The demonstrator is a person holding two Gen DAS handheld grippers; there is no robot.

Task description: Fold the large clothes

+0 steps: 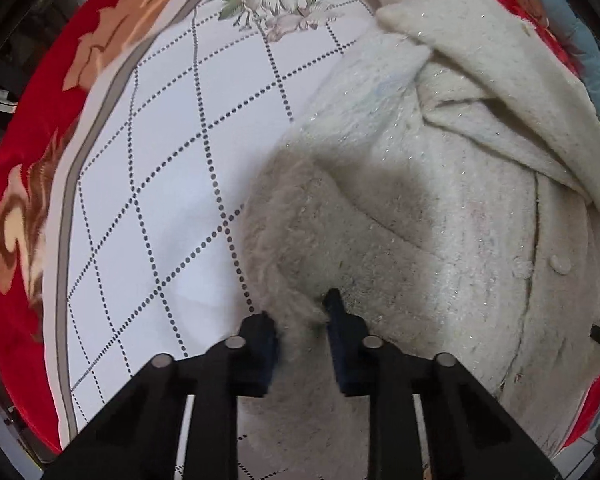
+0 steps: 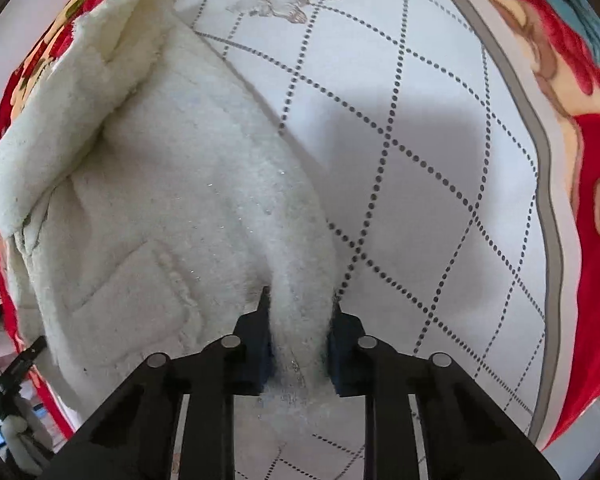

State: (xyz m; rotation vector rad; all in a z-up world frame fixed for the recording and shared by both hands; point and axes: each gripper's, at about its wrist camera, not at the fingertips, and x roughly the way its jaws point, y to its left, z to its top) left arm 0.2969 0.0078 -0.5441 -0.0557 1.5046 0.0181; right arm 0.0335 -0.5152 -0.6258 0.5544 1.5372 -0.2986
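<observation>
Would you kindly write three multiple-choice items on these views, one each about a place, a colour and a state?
1. What does the coat lie on?
A. a wooden floor
B. a bed sheet with dotted diamond lines
C. a chair

2. What colour is the coat?
A. cream white
B. navy
C. green

3. What is the left gripper doing?
A. hanging open above the sheet
B. shut on the coat
C. holding a hanger

Answers: 1 B, the dotted pattern shows beside the coat; 2 A, its fleece is pale in both views; 3 B, fleece is pinched between its fingers.

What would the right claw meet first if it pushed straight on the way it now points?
The fleecy white coat: the right claw is already shut on a fold of it, so more coat comes first, then probably the patterned bedspread.
</observation>
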